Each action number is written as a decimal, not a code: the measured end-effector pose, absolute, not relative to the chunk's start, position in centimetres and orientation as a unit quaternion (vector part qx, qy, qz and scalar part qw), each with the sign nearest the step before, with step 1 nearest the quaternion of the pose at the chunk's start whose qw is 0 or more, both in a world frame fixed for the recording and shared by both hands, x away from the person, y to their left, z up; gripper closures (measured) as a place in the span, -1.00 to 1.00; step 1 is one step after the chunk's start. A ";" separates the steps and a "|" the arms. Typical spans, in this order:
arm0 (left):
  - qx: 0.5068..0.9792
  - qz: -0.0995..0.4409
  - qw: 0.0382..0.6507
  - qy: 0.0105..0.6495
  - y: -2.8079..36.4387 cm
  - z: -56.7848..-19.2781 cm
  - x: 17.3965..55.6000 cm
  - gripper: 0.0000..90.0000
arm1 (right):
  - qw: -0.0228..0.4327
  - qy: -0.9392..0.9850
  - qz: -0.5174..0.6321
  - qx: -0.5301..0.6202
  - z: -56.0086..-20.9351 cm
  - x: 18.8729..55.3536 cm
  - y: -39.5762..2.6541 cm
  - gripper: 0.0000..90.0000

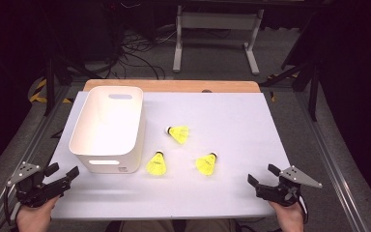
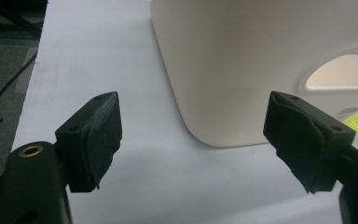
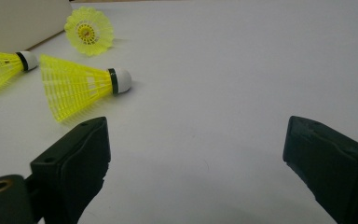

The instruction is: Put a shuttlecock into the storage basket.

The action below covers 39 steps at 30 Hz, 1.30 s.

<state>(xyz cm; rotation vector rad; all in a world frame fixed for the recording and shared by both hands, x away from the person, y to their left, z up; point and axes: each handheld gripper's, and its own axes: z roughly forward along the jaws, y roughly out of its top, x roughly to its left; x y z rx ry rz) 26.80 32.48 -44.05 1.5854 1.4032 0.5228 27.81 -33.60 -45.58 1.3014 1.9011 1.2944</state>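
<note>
Left gripper: lower left of the high view, jaws spread wide, nothing between them, held at the near left corner of the white table. From its own camera, jaws wide apart, aimed at the near corner of a white plastic bin, handle cut-out at right edge of frame.

Right gripper: lower right of the high view, jaws likewise wide open and empty, resting low over the table's near right edge.

White plastic bin: left half of the table, upright, open top, handle slots in both short walls.

Yellow shuttlecocks, three, lying on the table at frame centre, right of the bin:
- nearest the bin, cork pointing away from the person;
- farthest back, cork to the left;
- rightmost, closest to the right gripper, seen just ahead of its left jaw.

All three well apart from both grippers.
</note>
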 end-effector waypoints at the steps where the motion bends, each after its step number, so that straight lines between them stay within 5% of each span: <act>1: 0.645 0.214 0.462 0.571 32.5 -44.0 26.8 -0.54 | 0.247 0.698 0.474 0.477 -45.6 27.8 -33.6 -0.83; 39: 0.636 0.208 0.470 0.575 33.7 -39.8 27.3 -0.58 | 0.247 0.699 0.468 0.481 -45.7 27.8 -33.7 -0.83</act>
